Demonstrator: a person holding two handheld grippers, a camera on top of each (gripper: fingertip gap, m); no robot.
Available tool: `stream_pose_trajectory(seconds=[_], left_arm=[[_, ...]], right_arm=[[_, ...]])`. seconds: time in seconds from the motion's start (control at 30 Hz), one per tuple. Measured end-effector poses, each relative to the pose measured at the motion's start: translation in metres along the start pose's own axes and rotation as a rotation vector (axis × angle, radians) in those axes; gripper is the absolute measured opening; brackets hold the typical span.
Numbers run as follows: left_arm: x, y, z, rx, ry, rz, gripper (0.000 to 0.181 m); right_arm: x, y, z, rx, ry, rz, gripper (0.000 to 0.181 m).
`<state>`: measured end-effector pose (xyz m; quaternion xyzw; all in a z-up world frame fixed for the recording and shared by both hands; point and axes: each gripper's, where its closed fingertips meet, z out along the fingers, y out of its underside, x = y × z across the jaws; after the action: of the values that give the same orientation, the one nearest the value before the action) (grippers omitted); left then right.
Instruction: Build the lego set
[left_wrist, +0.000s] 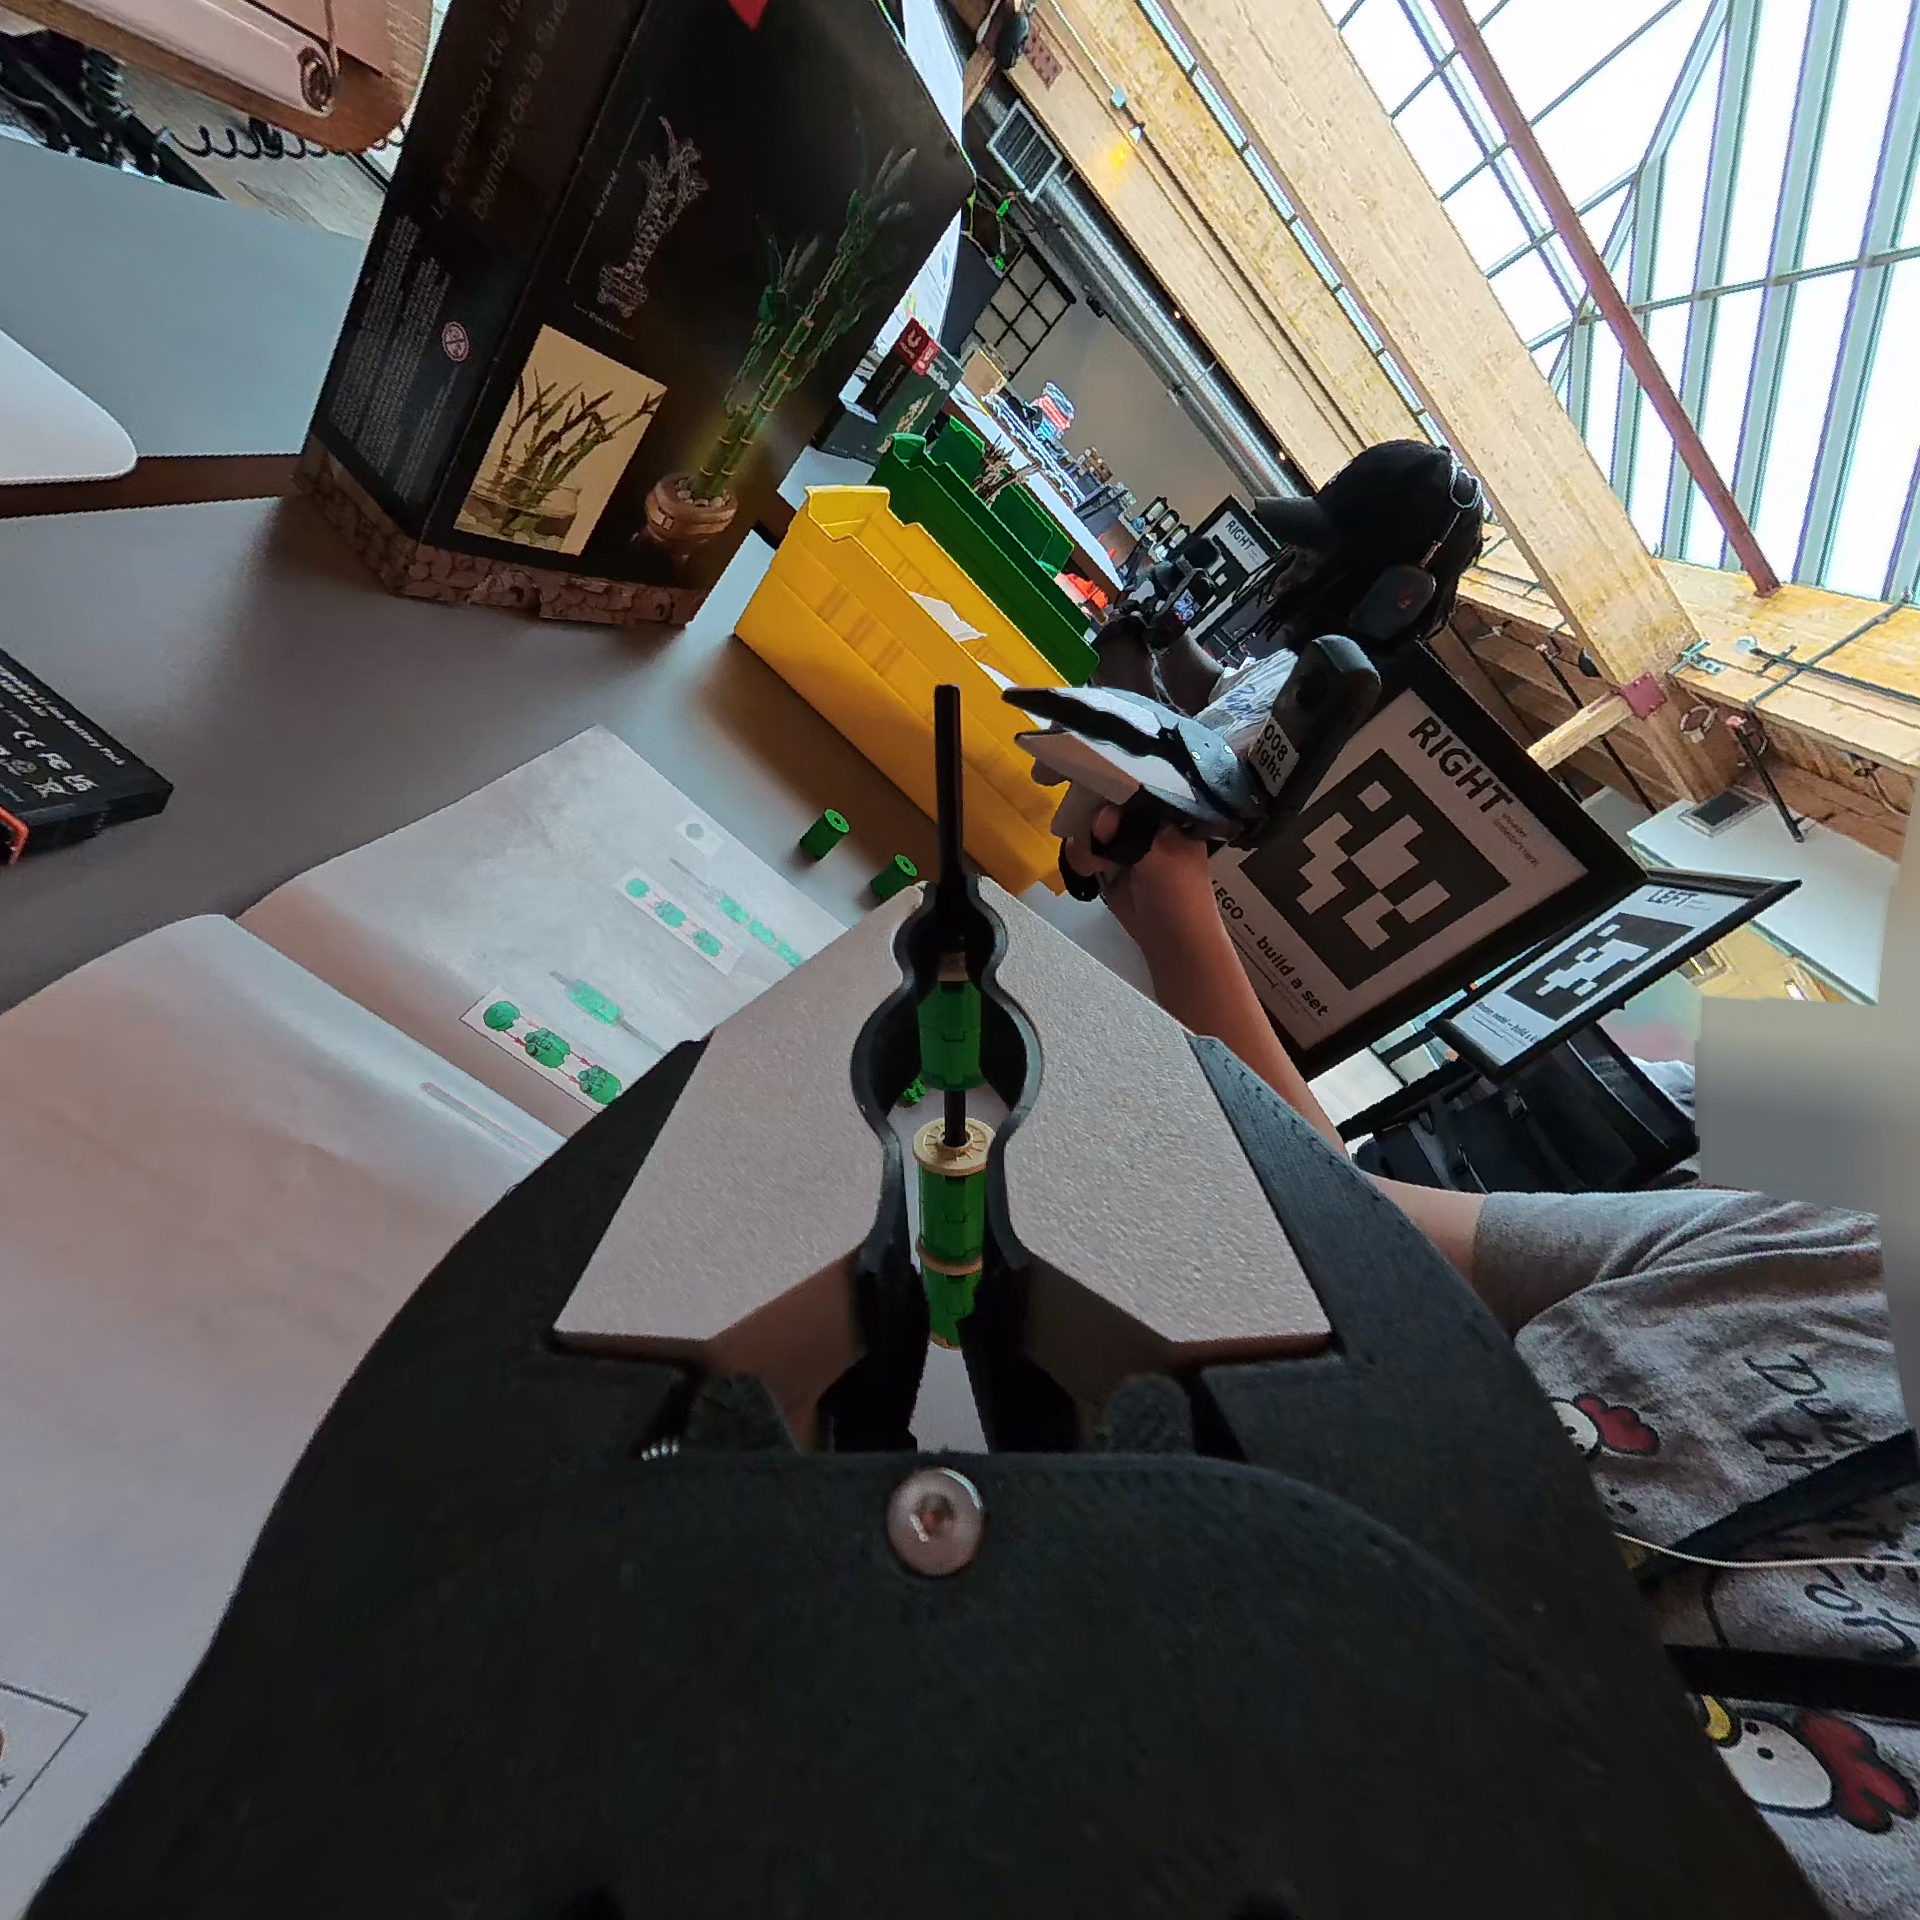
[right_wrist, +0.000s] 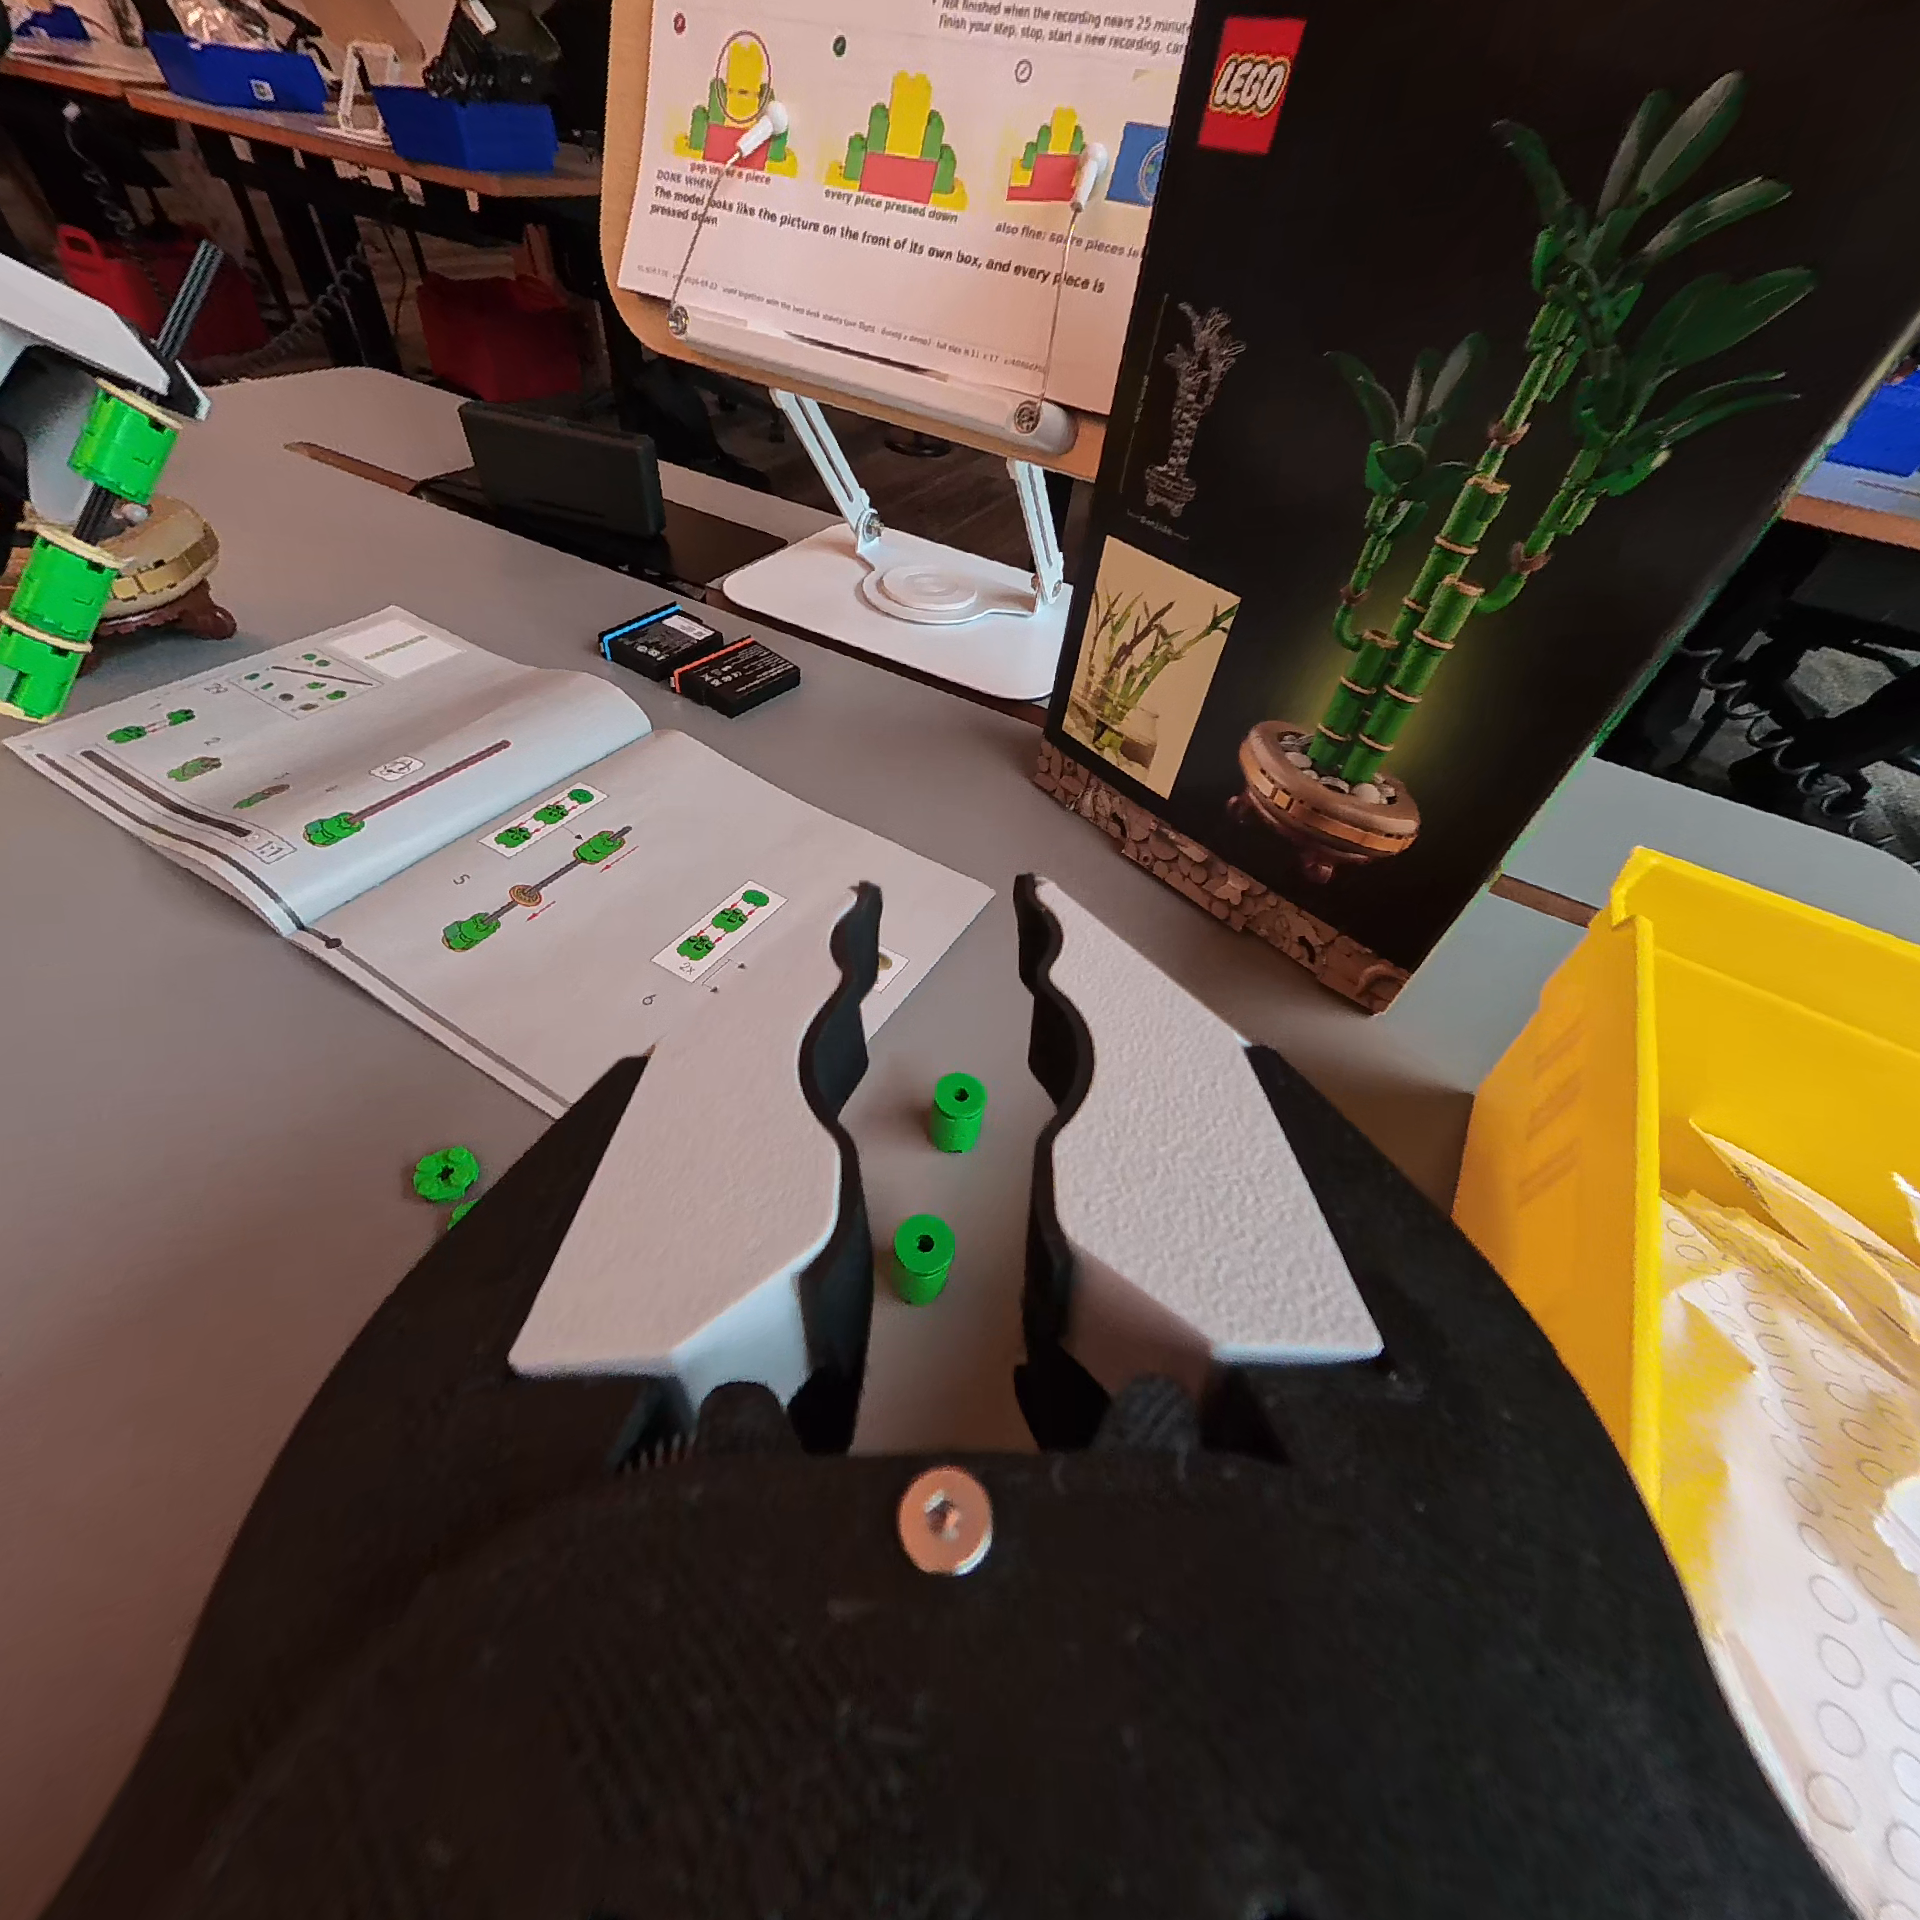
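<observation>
My left gripper (left_wrist: 948, 904) is shut on a bamboo stalk (left_wrist: 948, 1205): a black axle threaded with green cylinder pieces and tan rings, held above the open instruction booklet (left_wrist: 436, 997). The stalk and the left gripper also show at the far left of the right wrist view (right_wrist: 94, 488). My right gripper (right_wrist: 940, 899) is open and empty, low over the grey table, with two loose green cylinder pieces between its fingers, one farther (right_wrist: 957, 1112) and one nearer (right_wrist: 922, 1257). A small green round piece (right_wrist: 447, 1174) lies left of it. The right gripper shows in the left wrist view (left_wrist: 1039, 727).
The black set box (right_wrist: 1455, 468) stands behind the booklet (right_wrist: 416, 810). A yellow bin (right_wrist: 1714, 1091) with paper bags is at the right, a green bin (left_wrist: 987, 551) behind it. Two black battery packs (right_wrist: 707, 655), a white stand (right_wrist: 914, 592) and a brown pot base (right_wrist: 166, 582) sit farther back. About 25 cm separates my left fingertips from my right.
</observation>
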<state>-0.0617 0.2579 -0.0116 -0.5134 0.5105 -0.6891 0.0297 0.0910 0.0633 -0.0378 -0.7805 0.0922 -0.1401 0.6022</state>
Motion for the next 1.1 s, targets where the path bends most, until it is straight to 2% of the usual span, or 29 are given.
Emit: stream_pose_trajectory(seconds=[0.03, 0.9, 1.0, 1.1], left_arm=[[0.000, 0.000, 0.000, 0.000, 0.000, 0.000, 0.000], [-0.001, 0.002, 0.002, -0.009, 0.002, -0.008, 0.000], [-0.001, 0.003, 0.004, -0.013, 0.004, -0.009, 0.000], [0.000, 0.009, 0.014, -0.038, 0.012, -0.015, 0.000]], right_arm=[[-0.001, 0.001, 0.001, -0.008, -0.004, -0.001, 0.025], [-0.010, 0.016, 0.008, -0.095, -0.039, -0.041, 0.025], [-0.021, 0.019, 0.010, -0.113, -0.101, -0.039, 0.024], [-0.049, 0.028, 0.017, -0.167, -0.229, -0.051, 0.021]])
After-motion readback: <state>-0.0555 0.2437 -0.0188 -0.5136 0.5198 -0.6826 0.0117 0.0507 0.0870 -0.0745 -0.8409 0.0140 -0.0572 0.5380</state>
